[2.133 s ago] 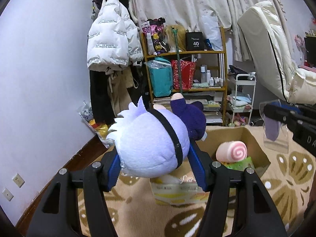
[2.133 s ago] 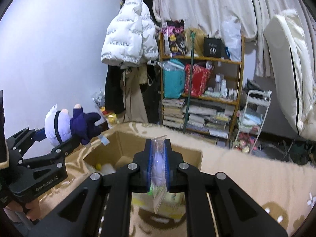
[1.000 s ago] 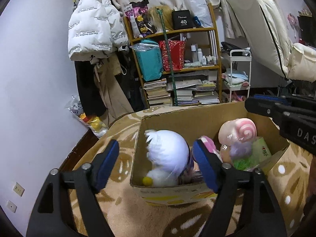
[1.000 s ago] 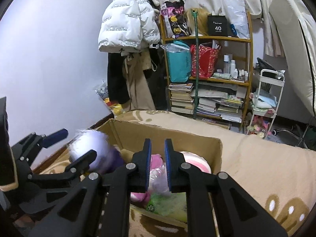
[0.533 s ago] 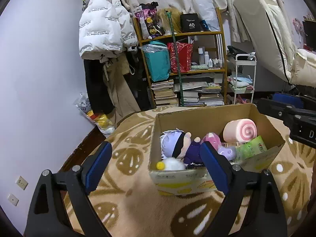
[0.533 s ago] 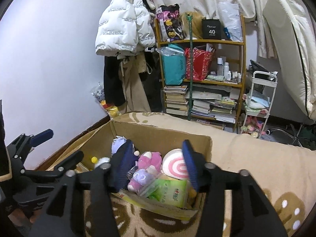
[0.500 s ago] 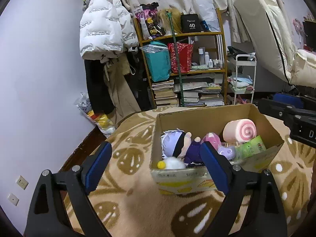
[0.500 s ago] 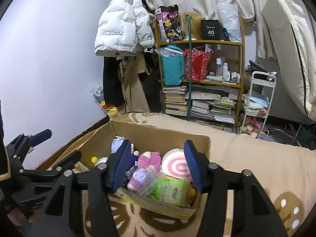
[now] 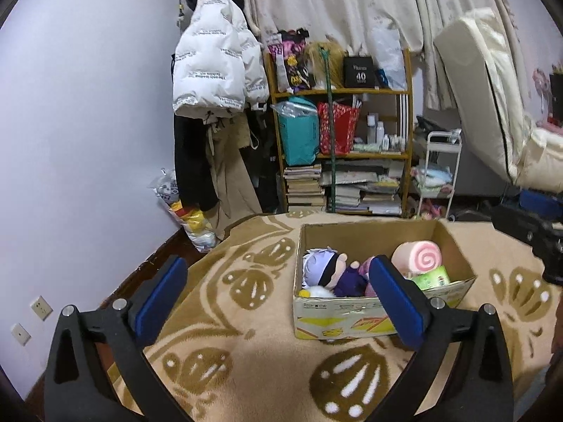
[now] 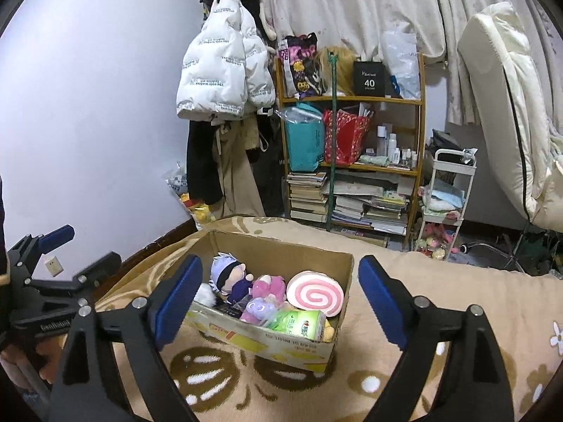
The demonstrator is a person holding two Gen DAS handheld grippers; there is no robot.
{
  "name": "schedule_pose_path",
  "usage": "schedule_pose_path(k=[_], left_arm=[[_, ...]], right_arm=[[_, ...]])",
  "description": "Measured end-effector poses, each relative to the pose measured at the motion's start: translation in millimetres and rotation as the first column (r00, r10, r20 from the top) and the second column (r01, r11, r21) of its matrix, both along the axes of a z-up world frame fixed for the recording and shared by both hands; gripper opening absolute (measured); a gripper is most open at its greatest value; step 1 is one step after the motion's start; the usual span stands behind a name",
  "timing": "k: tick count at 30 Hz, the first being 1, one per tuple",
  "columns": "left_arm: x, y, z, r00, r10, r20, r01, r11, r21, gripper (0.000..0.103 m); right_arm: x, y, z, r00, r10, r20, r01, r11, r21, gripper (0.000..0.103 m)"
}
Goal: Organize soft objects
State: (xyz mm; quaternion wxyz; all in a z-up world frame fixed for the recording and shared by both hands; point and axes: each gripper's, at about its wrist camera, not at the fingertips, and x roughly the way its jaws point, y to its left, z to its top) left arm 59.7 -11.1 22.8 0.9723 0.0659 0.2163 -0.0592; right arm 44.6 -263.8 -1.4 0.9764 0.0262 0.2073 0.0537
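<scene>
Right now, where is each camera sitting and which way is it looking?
Left wrist: on the open left gripper, facing the cardboard box; both its own fingers show.
Right wrist: on the open right gripper, facing the box from its other side; the left gripper shows alongside.
Shared: the box, blindfolded plush doll, bookshelf.

A pale lilac wall meets cream curtains behind a wooden shelf unit stacked with books, bags and bottles, beside a white puffer jacket hung over dark clothes, a white trolley, a leaning cream mattress, and a beige leaf-patterned blanket below.
</scene>
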Motion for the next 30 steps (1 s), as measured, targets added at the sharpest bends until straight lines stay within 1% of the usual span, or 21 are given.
schedule_pose_path(k=[2,4,8,9,11,15,17,22,30], left_arm=[[-9,3,5,1.000,-0.007,0.008,0.007,1.000,-0.001,0.102],[-18,4,9,1.000,-0.013,0.024,0.012,1.000,0.014,0.102],[-36,6,12,0.999,-0.029,0.040,0.028,0.999,0.034,0.102],[-41,8,12,0.998,-0.038,0.045,0.037,0.999,0.033,0.102],[-55,10,13,0.996,-0.024,0.082,0.021,0.999,0.027,0.102],[-67,14,12,0.995,-0.042,0.092,0.040,0.999,0.022,0.102],[-69,16,11,0.994,-0.039,0.102,0.037,0.999,0.018,0.102],[-68,24,4,0.995,-0.022,0.097,0.025,0.999,-0.027,0.102],[-66,28,-5,0.996,-0.015,0.092,0.019,0.999,-0.045,0.102]], right_arm=[[-12,-1,5,1.000,-0.010,0.025,0.010,1.000,-0.002,0.100],[-23,-1,9,0.999,-0.014,0.043,0.015,1.000,-0.011,0.103],[-44,-1,16,0.997,-0.024,0.074,0.027,0.999,-0.035,0.103],[-48,-1,17,0.997,-0.024,0.078,0.027,0.999,-0.036,0.103],[-56,-1,18,0.996,-0.027,0.080,0.030,0.999,-0.038,0.103],[-70,-4,17,0.994,-0.050,0.096,0.054,0.998,-0.043,0.103],[-75,-7,15,0.993,-0.061,0.102,0.065,0.998,-0.028,0.103],[-81,-15,4,0.991,-0.081,0.104,0.082,0.997,-0.005,0.103],[-81,-21,-13,0.992,-0.088,0.092,0.088,0.996,-0.001,0.103]])
